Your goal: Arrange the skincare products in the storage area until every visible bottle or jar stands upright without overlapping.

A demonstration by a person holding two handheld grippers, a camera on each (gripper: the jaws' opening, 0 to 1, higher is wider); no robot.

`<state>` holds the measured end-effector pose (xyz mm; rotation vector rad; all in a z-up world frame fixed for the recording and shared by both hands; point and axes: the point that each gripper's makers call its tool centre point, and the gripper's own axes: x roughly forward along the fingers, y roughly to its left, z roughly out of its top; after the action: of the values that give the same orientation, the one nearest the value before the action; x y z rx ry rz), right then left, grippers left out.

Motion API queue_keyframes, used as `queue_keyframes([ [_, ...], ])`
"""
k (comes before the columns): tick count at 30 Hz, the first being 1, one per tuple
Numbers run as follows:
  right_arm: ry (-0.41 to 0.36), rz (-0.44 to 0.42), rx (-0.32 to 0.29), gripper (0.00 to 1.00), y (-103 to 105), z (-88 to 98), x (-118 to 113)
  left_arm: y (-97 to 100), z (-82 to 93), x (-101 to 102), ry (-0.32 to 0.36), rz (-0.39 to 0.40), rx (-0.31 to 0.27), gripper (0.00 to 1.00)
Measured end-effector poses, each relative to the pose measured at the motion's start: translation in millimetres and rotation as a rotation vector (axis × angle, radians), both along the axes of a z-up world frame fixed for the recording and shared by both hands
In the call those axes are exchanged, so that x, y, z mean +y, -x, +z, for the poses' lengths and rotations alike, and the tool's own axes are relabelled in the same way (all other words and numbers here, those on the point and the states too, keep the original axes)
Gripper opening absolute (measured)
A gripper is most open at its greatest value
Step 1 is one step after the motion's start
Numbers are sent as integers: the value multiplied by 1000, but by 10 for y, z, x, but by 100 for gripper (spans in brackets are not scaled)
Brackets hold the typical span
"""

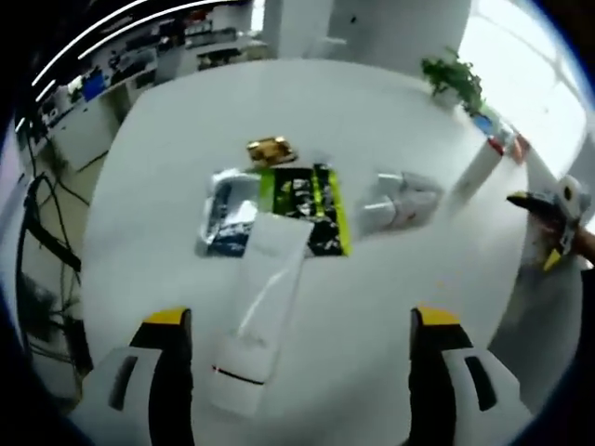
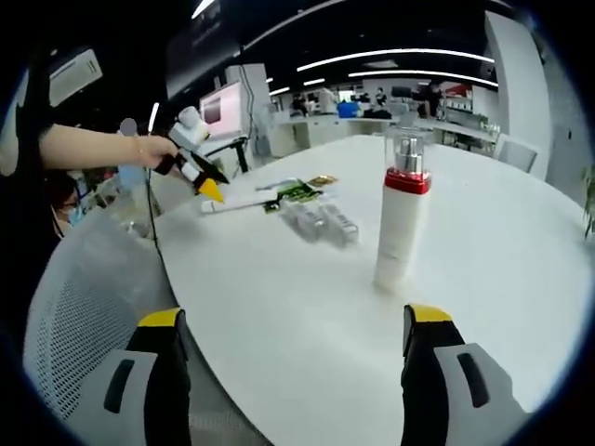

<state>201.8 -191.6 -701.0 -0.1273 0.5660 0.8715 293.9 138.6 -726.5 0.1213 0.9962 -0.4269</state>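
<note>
We are seeing a white, red-banded, clear-capped bottle standing upright, a white tube lying flat nearer, and packets lying between.

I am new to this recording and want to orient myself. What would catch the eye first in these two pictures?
In the right gripper view, a tall white pump bottle with a red collar and clear cap stands upright on the white table, just beyond the open jaws. In the left gripper view, a long white tube lies flat between the jaws, partly over a green-and-black packet.

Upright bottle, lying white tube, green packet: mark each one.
upright bottle (image 2: 402,228), right gripper view, white body below the red band.
lying white tube (image 1: 265,302), left gripper view, mid-length.
green packet (image 1: 311,200), left gripper view, dark centre panel.
</note>
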Motion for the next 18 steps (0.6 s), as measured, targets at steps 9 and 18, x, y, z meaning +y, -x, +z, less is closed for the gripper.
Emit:
queue_keyframes([
  [9,7,-10,7,95,-5,-9,-13,-131,-108,52,-78,-69,67,80],
  [18,6,-29,12,95,-23,-12,-42,-296,-206,75,-148,-169,136,66],
])
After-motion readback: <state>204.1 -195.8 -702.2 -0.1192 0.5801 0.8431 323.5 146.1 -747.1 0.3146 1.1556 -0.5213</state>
